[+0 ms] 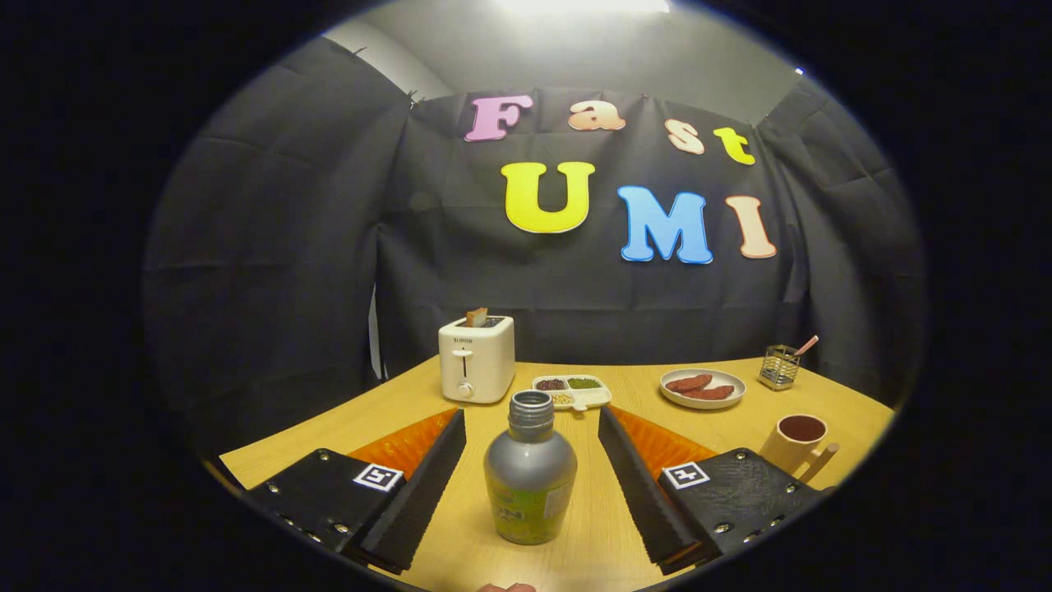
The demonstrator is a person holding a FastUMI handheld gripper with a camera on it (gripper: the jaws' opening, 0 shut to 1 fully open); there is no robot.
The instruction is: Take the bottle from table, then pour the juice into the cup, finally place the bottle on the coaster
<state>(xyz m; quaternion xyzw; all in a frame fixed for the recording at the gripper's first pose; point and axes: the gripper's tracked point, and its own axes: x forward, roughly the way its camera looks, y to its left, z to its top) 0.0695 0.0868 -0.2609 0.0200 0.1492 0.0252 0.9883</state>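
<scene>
Both fingers of your gripper (531,485) stand wide apart around the uncapped bottle (529,477) on the table (723,427) (cup (794,442) far right), so an off-centre squeeze could tip it.

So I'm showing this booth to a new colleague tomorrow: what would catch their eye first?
Probably the grey bottle, uncapped and upright on the wooden table, standing between the open gripper fingers with space on both sides. Next, the white toaster with toast sticking out, beyond the bottle, and the beige cup beside one finger.
</scene>
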